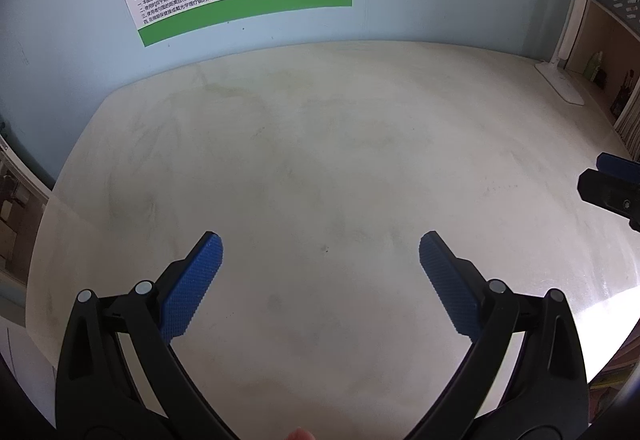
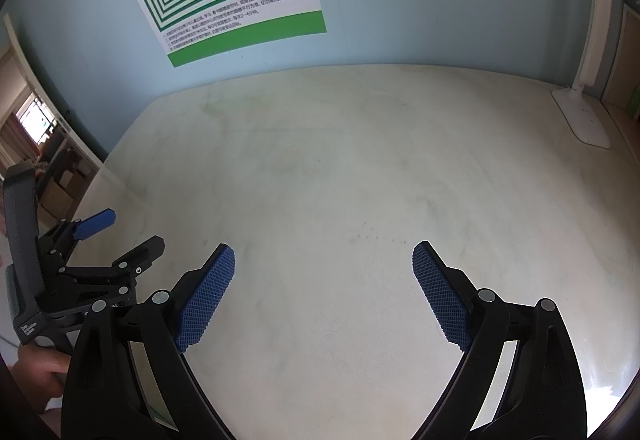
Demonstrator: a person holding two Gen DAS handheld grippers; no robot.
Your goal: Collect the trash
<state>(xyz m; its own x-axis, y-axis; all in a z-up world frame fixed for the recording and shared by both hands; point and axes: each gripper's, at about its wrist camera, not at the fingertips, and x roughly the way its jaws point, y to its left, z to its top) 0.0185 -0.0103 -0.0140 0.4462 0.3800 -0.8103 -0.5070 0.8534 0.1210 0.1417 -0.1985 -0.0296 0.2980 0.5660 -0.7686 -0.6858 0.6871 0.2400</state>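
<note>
Trash unseen on table (image 1: pixel 320 144), 2 grippers, left gripper (image 1: pixel 320 252) and right gripper (image 2: pixel 324 260), both released, empty

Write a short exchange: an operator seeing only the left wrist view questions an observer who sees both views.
Operator: I see only a tip of the right gripper. Is it open?
Observer: Yes, it is wide open, with nothing between its pads.
Operator: What holds my left gripper?
Observer: A hand grips its handle, low at the right wrist view's left edge.
</note>
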